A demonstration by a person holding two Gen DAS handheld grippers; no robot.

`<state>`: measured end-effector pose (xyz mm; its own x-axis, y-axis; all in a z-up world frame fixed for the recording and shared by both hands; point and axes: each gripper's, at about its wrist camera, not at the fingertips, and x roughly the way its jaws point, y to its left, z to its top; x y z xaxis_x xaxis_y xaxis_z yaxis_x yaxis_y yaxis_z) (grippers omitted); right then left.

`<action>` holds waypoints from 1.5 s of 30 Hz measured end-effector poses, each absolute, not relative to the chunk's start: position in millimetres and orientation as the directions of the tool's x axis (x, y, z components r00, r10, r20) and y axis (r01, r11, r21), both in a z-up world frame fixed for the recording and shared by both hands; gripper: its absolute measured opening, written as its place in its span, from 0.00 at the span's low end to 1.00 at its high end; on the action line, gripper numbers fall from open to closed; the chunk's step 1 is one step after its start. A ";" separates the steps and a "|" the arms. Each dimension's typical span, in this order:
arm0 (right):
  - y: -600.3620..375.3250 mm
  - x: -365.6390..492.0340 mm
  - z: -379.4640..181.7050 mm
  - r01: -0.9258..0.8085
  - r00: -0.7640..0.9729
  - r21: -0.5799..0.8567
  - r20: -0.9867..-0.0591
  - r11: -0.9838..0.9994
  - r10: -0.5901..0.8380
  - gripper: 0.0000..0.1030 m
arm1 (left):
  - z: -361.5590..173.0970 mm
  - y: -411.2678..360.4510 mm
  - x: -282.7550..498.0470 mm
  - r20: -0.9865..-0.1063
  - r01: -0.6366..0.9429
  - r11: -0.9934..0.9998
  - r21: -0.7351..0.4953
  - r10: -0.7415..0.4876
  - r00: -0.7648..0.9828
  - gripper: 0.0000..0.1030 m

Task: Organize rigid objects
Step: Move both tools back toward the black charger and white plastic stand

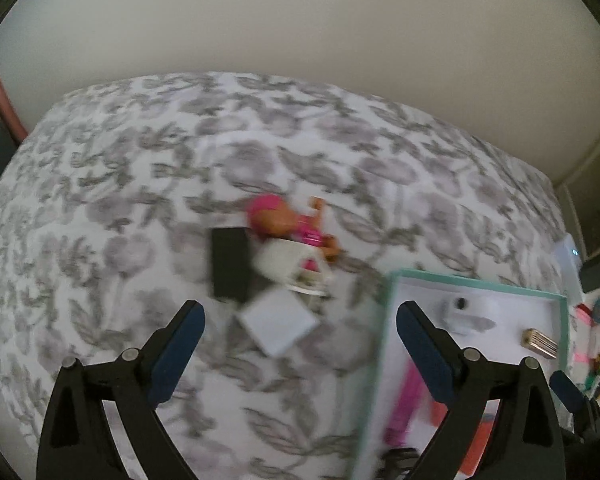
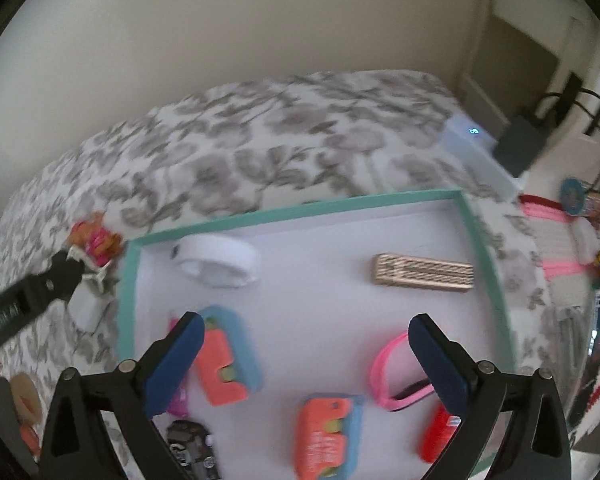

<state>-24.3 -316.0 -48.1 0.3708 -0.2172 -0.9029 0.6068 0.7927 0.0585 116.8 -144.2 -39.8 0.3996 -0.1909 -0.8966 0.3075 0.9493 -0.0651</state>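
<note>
Both tongs wide, nothing between the pads on either side.

Left gripper (image 1: pixel 300 320): jaws spread full, hanging over the grey-and-white floral bedspread (image 1: pixel 120 200). Just ahead of the fingertips, between them, lies a small flat white square box (image 1: pixel 278 322). Past that I see a black rectangular block (image 1: pixel 230 264), with a white floral ceramic cup (image 1: pixel 296 268) just beside it on its right and a small plastic doll with pink hair and a pink outfit (image 1: pixel 288 222) behind the cup. All blurred; I can't tell whether they touch. The right finger of this gripper overlaps the left rim of the shallow white tray with the teal border (image 1: pixel 384 344).

Right gripper (image 2: pixel 306 334): jaws equally wide, over the inside of the same tray (image 2: pixel 300 204). Contents relative to these tongs:
- between the fingers, a bit nearer the camera: orange-and-blue plastic block toy (image 2: pixel 326 432)
- at the left finger: a second orange-and-blue block (image 2: pixel 224 360), partly hidden by the pad; something magenta (image 2: pixel 178 396) behind that finger, unclear what
- at the right finger: pink elastic band loop (image 2: pixel 392 376), and a red plastic piece (image 2: pixel 436 432) below it
- ahead left: white ring-shaped roll (image 2: pixel 216 260)
- ahead right: flat gold ridged bar (image 2: pixel 422 274)
- low left: dark item with small metal parts (image 2: pixel 190 452), too blurred to identify

Left gripper's black arm (image 2: pixel 28 296) enters this view from the left edge, outside the tray.
</note>
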 end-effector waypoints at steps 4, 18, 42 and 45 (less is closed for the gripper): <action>-296.8 -15.3 -42.1 0.574 0.400 0.070 -0.893 0.816 -0.204 1.00 | -35.7 -117.7 129.8 -0.892 0.253 0.966 -0.050 -0.157 0.423 0.94; -236.5 17.2 -38.2 0.446 0.440 0.068 -0.885 0.892 -0.152 1.00 | -28.2 -34.7 157.5 -0.886 0.091 0.995 -0.039 -0.076 0.457 0.94; -216.7 71.8 -41.0 0.359 0.553 0.233 -0.833 0.904 -0.004 0.83 | -49.7 -49.4 187.3 -0.889 0.170 0.965 -0.201 -0.253 0.381 0.94; -217.8 80.5 -46.3 0.354 0.557 0.251 -0.830 0.901 0.013 0.81 | -55.6 -57.8 189.9 -0.890 0.178 0.957 -0.231 -0.281 0.360 0.94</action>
<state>80.5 -217.8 -46.3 0.5573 0.0126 -0.8302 0.3538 0.9010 0.2512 189.9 -57.8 -55.6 0.3598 -0.2814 -0.8896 0.1780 0.9566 -0.2306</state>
